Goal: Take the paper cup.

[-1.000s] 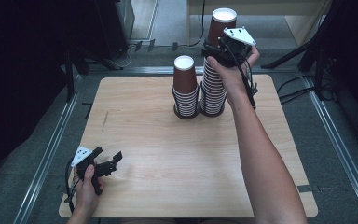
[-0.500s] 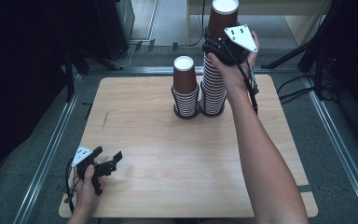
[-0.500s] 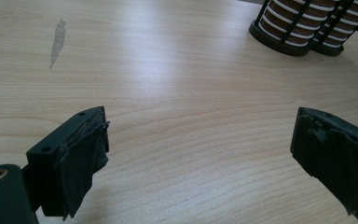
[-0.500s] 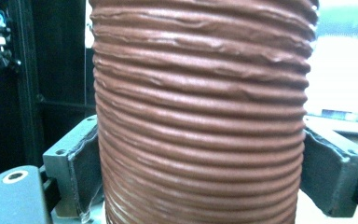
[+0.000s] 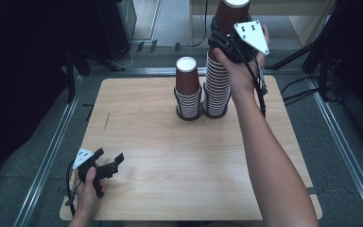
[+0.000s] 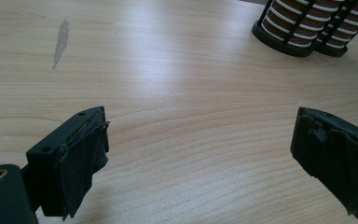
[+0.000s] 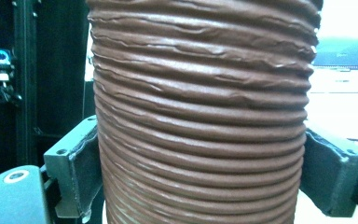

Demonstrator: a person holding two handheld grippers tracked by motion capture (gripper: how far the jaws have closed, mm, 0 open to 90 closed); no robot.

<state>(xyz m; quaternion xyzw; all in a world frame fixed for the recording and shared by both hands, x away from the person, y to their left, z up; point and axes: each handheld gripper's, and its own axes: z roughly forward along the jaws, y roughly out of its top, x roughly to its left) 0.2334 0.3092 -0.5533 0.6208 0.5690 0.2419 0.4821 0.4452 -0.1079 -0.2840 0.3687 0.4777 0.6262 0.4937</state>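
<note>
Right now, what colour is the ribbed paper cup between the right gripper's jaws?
Brown ribbed paper cup; right gripper view shows it best.

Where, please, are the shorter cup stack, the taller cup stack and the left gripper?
shorter cup stack [image 5: 187,90]: high view, on its brown top cup.
taller cup stack [image 5: 216,92]: high view, on its ribbed lower part.
left gripper [image 5: 111,164]: high view, midway between its fingertips.

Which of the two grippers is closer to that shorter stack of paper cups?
The right. The right gripper is up beside the shorter cup stack, clamped on a cup at the top of the taller stack. The left gripper sits across the table, near the person.
</note>
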